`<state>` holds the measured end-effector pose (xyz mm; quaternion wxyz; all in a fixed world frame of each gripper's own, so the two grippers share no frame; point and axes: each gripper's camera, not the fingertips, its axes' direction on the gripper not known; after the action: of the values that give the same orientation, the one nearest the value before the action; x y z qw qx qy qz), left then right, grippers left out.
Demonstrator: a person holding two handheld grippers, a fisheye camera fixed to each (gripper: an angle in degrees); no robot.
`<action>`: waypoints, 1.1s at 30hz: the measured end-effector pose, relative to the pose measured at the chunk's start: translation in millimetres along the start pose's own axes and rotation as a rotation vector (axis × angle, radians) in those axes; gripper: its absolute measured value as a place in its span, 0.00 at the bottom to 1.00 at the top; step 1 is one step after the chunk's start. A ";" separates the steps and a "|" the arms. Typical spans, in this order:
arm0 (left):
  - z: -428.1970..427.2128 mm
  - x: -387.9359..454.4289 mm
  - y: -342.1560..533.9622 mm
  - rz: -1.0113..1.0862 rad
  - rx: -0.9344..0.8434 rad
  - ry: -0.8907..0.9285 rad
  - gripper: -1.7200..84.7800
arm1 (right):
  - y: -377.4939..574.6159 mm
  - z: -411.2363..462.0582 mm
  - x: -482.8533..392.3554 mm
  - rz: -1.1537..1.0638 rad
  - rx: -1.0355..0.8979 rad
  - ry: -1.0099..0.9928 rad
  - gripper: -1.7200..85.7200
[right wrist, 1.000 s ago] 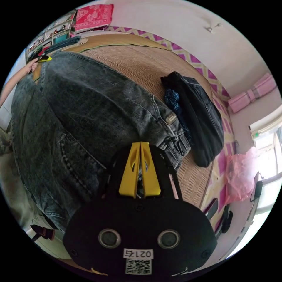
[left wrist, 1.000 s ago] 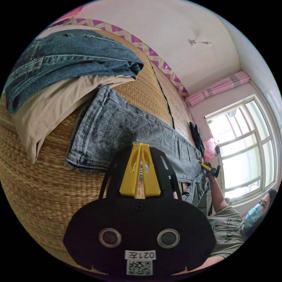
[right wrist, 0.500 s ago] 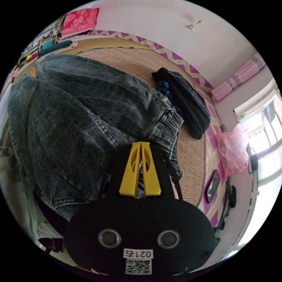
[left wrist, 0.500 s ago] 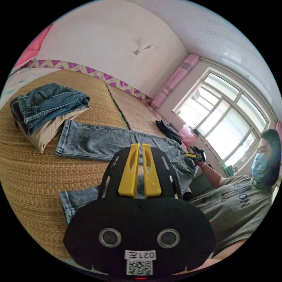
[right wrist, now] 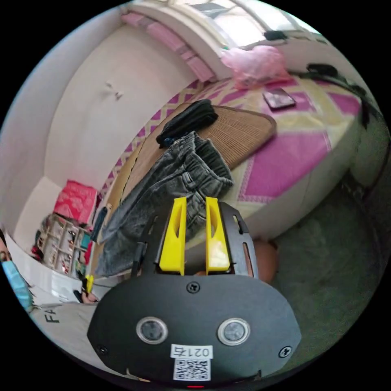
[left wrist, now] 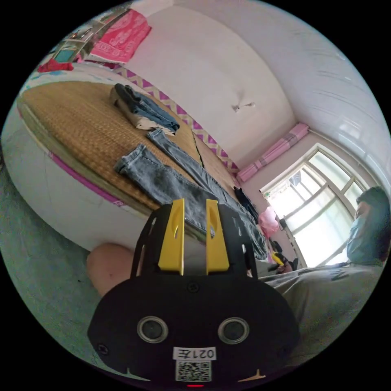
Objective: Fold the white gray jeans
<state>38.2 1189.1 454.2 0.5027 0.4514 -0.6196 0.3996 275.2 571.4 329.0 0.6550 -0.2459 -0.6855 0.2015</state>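
The grey washed jeans (left wrist: pixel 163 175) lie spread lengthwise on the woven mat (left wrist: pixel 73 118) of a bed, both legs stretched out side by side. Their bunched elastic waist (right wrist: pixel 195 167) rests near the mat's end (right wrist: pixel 244 130). My left gripper (left wrist: pixel 194 201) is open and empty, held off the bed's side below the legs. My right gripper (right wrist: pixel 195 200) is also open and empty, short of the waistband. The other gripper shows small in each view: the right one (left wrist: pixel 278 258) and the left one (right wrist: pixel 88 283).
A folded stack of blue jeans and beige cloth (left wrist: pixel 140 108) sits past the leg hems. A folded black garment (right wrist: pixel 187 120) lies beside the waist, with a pink bag (right wrist: pixel 254 65) and a phone (right wrist: pixel 279 97) beyond. The person (left wrist: pixel 358 252) sits by the bed, a knee (left wrist: pixel 108 271) near the floor.
Both grippers have let go of the jeans, opened, and drawn back off the bed. The jeans now lie flat on the mat.
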 end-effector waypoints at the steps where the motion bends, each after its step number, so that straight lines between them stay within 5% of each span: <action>1: -8.7 -8.0 -0.6 -0.022 0.009 0.003 0.12 | 7.3 3.2 16.0 0.042 0.003 -0.005 0.12; 17: -118.4 -133.7 -58.6 -0.182 -0.044 -0.051 0.15 | 12.2 52.5 110.5 0.283 -0.045 -0.262 0.10; 33: -188.6 -287.8 -1.6 -0.304 -0.052 -0.090 0.13 | 20.6 72.9 167.3 0.337 -0.025 -0.377 0.09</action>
<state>114.2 1413.0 204.1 0.5406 0.5441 -0.5763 0.2822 200.5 691.7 446.0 0.4695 -0.3227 -0.7474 0.3418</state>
